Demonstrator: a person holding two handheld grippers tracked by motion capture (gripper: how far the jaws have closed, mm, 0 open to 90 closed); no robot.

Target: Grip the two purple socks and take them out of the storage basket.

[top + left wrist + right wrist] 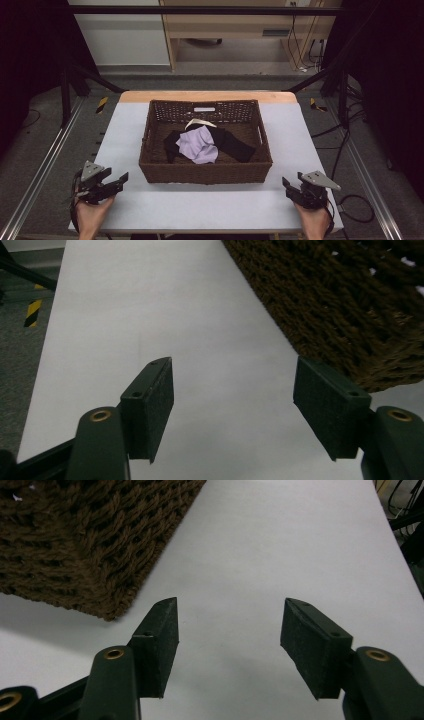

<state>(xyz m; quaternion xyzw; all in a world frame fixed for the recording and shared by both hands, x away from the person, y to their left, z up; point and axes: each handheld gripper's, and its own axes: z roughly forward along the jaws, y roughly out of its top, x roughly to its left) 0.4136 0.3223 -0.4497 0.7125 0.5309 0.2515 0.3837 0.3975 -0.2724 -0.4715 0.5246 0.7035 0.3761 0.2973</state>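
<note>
Clothes [205, 142] lie in a heap inside the basket [150, 162] at the middle of the table [200, 205]: a lilac piece on top, black cloth spreading to both sides beneath it, and a cream strip at the far edge of the heap.

Both claws stand spread wide with nothing between the pads. The left claw [121, 179] hovers at the near left corner of the table, pointing toward the basket's near left corner, and touches nothing. The right claw [286, 183] sits at the near right, held in a hand [315, 217], and points toward the basket's near right corner; it too is free of any contact.

From above, the whole basket and its contents show, along with both hands coming in from the near edge. The left gripper view gives the left claw [233, 400] close up, bare table under the gap between its pads, and the woven basket wall [350, 305] at the upper right, just beyond the right pad. The right gripper view shows the right claw [228, 640] over bare table with the basket corner [90, 545] at the upper left; whether its left pad overlaps the weave or merely nears it is hard to judge.

The clothes are well apart from both claws, with the basket's near wall between.
</note>
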